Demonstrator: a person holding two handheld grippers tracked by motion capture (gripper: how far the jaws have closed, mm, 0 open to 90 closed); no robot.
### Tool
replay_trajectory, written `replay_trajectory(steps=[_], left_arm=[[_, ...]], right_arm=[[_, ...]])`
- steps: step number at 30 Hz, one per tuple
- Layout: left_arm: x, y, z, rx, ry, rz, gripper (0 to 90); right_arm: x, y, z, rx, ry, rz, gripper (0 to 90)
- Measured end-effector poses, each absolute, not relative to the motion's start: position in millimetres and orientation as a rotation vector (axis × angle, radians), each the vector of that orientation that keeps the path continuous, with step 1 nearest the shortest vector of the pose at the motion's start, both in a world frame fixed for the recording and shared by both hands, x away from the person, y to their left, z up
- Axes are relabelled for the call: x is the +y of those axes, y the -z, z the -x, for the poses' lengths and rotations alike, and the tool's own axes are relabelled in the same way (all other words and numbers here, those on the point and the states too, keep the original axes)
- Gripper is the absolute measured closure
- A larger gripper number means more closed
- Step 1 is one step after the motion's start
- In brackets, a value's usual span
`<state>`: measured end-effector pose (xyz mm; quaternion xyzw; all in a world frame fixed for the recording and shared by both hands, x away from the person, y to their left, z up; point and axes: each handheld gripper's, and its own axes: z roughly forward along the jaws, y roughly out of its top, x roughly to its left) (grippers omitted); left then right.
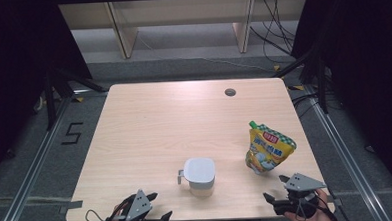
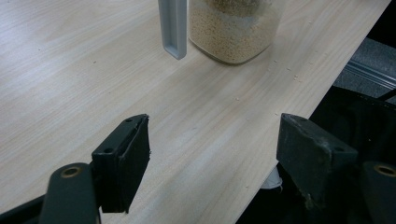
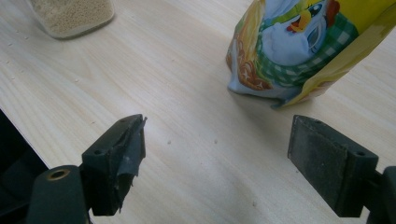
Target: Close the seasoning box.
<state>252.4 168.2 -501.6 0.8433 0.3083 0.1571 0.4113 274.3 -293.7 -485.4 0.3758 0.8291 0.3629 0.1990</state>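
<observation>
A clear container (image 1: 200, 176) with a white lid and a grey side handle (image 2: 173, 28) stands near the table's front edge, partly filled with small pale grains (image 2: 233, 32). A yellow and green spouted pouch (image 1: 268, 148) stands upright to its right, with a cartoon print on it (image 3: 303, 46). My left gripper (image 1: 158, 206) rests at the front edge, left of the container, open with nothing between its jaws (image 2: 215, 149). My right gripper (image 1: 276, 188) sits just in front of the pouch, also open and holding nothing (image 3: 217, 154). The container's corner (image 3: 70, 16) lies far left in the right gripper view.
The wooden table (image 1: 159, 127) has a round cable hole (image 1: 230, 92) at the back right. A few loose grains (image 2: 285, 70) lie near the container. The table's front edge (image 2: 299, 126) runs just under my left gripper. Black frame legs and cables stand beyond the table.
</observation>
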Motion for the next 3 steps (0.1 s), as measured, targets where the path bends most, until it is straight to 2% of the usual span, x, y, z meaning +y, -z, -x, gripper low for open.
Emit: replay_trajectory(steps=[3], left_arm=[[168.1, 503.8, -253.1, 0.841, -0.378, -2.073, 24.0]], right_arm=[[-295.4, 486.7, -276.0, 2.313, -1.006, -1.056, 20.1]])
